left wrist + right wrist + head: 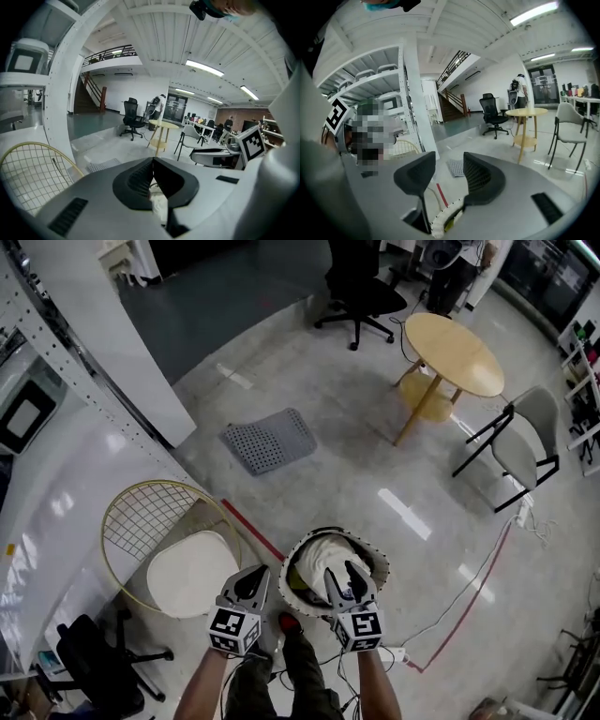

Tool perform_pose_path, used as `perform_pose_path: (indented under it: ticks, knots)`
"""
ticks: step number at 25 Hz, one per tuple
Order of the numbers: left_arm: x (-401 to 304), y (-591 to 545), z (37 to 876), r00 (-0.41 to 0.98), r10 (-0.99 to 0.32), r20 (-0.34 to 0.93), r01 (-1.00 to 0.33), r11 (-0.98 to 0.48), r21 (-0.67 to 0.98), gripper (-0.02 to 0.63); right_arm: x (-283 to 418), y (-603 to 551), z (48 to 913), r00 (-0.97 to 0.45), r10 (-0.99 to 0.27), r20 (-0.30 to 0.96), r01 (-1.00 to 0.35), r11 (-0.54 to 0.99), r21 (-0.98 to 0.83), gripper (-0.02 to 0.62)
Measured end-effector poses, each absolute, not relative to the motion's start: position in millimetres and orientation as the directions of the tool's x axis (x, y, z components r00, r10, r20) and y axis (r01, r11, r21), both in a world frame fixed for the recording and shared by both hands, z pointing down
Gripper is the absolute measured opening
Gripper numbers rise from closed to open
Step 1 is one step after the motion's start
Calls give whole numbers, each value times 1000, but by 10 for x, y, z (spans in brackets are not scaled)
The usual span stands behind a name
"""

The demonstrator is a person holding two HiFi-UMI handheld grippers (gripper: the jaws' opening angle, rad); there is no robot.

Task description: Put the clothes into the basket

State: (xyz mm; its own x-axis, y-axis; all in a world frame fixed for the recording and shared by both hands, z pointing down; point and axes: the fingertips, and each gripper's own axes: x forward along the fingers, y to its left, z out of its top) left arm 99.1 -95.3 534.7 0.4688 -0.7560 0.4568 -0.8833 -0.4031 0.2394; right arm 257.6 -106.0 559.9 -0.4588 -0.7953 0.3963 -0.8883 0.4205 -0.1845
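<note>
1. Head view put the basket on the floor at 6 o'clock. The clothes were heaped inside it, up to about the rim.
2. The clothes read as one cream-white bundle, soft and crumpled, with folds across the top. I saw nothing draped over the rim and no other garment on the floor.
3. The right gripper hung directly over that heap, its jaws standing apart with nothing between the pads. In its own view only the basket's perforated white rim showed low in the gap.
4. I judged that spot sensible. Straight above the opening is where cloth can be let go and land inside instead of on the edge.
5. The left gripper sat at 9 o'clock of the basket, just outside the rim, its jaws brought together tip to tip.
6. In the left gripper view, a scrap of white showed in the slot below those tips. I could not tell whether it was cloth caught there or something lying beyond.
7. Holding the left one off to the side made sense to me, because it left the opening free for the right.
8. A wire chair with a pale cushion stood at 9 o'clock, near the left gripper. A grey mat lay at 12 o'clock, well apart.
9. From how things lay, I took the task as done or nearly so.
</note>
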Motion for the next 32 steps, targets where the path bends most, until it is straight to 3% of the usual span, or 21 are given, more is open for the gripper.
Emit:
perform_pose_path:
  ticks: [14, 32]
  knots:
    - [534, -837, 4053, 309, -892, 331, -951, -288, 113, 8, 1898, -1132, 4210, -636, -745, 202, -772, 617, -152, 81]
    - [-639, 200, 3471, -22, -970, 242, -997, 41, 71, 8, 469, -396, 3411, -890, -446, 94, -454, 883, -114, 35]
